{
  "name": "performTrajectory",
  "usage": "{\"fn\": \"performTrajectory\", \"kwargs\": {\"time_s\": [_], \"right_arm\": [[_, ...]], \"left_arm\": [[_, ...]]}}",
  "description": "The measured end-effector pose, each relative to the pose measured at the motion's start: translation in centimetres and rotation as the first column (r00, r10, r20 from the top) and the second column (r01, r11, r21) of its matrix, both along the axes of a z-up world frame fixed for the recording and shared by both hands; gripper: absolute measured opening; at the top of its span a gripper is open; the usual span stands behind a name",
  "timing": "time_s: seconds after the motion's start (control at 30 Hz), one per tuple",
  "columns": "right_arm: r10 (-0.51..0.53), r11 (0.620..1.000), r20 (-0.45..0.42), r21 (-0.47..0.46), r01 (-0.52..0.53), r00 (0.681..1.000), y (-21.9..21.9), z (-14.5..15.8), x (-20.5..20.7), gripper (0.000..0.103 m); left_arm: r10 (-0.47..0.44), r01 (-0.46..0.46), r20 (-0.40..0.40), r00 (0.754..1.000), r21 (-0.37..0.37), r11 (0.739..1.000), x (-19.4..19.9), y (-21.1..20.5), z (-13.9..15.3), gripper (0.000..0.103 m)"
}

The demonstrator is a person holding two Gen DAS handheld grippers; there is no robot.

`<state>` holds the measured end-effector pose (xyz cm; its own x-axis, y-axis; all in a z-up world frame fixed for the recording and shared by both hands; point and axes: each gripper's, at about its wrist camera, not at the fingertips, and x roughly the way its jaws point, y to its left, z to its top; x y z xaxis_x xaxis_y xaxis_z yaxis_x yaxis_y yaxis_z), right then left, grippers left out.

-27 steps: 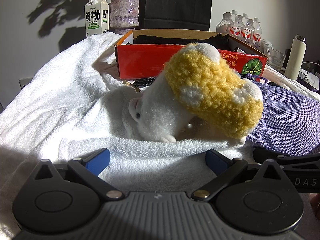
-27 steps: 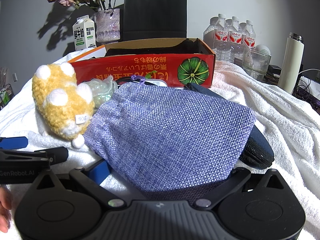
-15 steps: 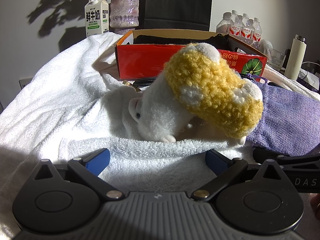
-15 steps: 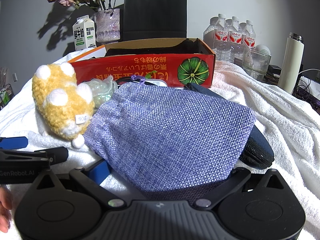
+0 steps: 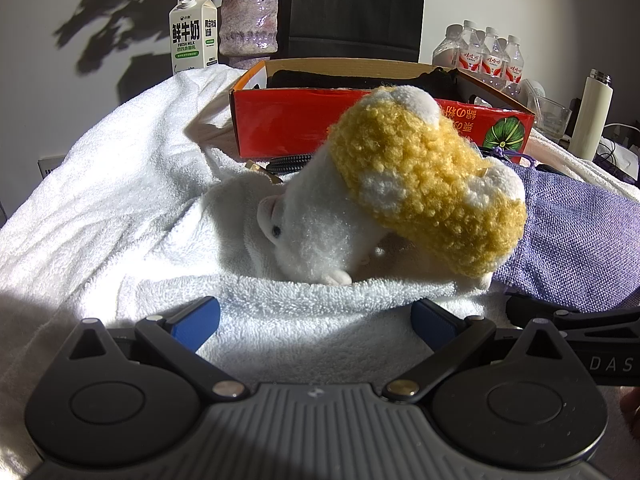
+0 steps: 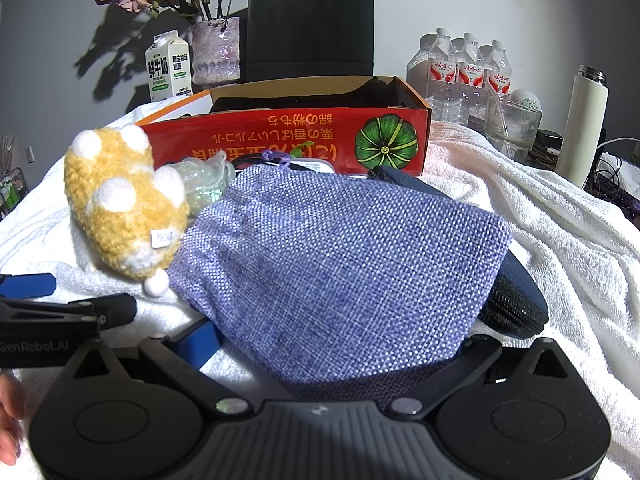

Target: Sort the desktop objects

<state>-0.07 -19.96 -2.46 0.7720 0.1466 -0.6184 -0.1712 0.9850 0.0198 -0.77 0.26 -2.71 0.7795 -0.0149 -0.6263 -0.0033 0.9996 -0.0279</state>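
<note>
Both sets of fingers gape wide, left [image 5: 314, 316] over towel [image 5: 120, 184], right [image 6: 336, 344] around the purple pouch [image 6: 344, 272].

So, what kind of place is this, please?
Probably a home desk or table, covered by a white towel: a milk carton, a flower vase and water bottles stand along the wall.

A sunlit desk against a plain pale wall

A rumpled white towel [image 5: 120, 184] covers the desk. Strong light falls from one side — a vase of dried flowers [image 6: 216, 50] throws a dark, leafy shadow on the wall [image 5: 60, 92]. Beside it stand a milk carton [image 5: 193, 32] and a black paper bag [image 6: 310, 26] — water bottles [image 6: 464, 72] sit further right.
</note>
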Motion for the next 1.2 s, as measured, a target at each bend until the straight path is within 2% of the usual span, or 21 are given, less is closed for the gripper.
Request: {"fn": "performTrajectory", "kwargs": {"time_s": [0.97, 1.2], "right_arm": [[0.001, 1.000, 0.000, 0.000, -0.001, 1.000, 0.20, -0.08, -0.14, 0.103], [0.025, 1.000, -0.008, -0.006, -0.025, 1.000, -0.03, 0.08, -0.44, 0.103]], "left_arm": [[-0.001, 0.001, 0.002, 1.000, 0.002, 1.000, -0.39, 0.18, -0.79, 0.103], [-0.024, 0.023, 0.019, 1.000, 0.019, 1.000, -0.68, 0.19, -0.04, 0.103]]}}
